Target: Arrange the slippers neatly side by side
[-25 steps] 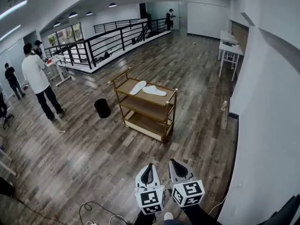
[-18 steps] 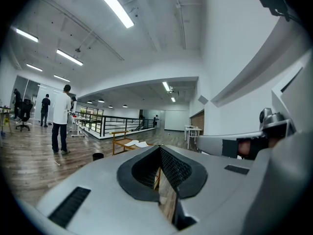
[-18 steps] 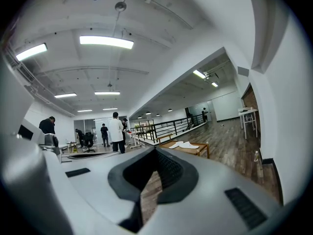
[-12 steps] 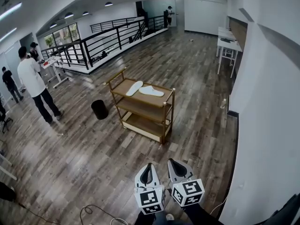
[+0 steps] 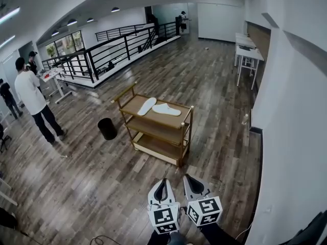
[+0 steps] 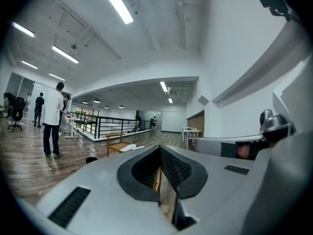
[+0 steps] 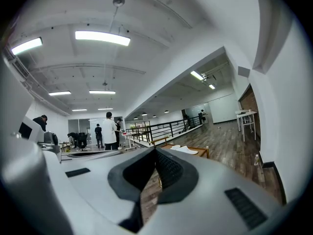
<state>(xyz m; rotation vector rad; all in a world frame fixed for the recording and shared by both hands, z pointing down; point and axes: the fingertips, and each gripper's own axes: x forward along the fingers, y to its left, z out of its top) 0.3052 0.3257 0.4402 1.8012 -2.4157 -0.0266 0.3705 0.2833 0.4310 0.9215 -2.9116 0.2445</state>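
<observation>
Two white slippers lie on the top shelf of a wooden three-shelf cart (image 5: 182,137) in the middle of the floor. The left slipper (image 5: 146,106) points away at a slant. The right slipper (image 5: 166,109) lies crosswise, its end close to the other. Both grippers are held low, well short of the cart. My left gripper (image 5: 162,180) and right gripper (image 5: 191,177) are shut with nothing in them. In the left gripper view the jaws of the left gripper (image 6: 159,168) meet and the cart (image 6: 115,145) is far off. The right gripper (image 7: 155,165) looks toward the slippers (image 7: 183,150).
A black bin (image 5: 107,128) stands left of the cart. A person in a white shirt (image 5: 31,93) stands at the far left near a black railing (image 5: 117,45). White tables (image 5: 248,47) line the right wall. A cable (image 5: 102,239) lies on the floor by my feet.
The cart with the slippers sits slightly lower and nearer in the head view. Both grippers keep their place at the bottom and stay shut.
</observation>
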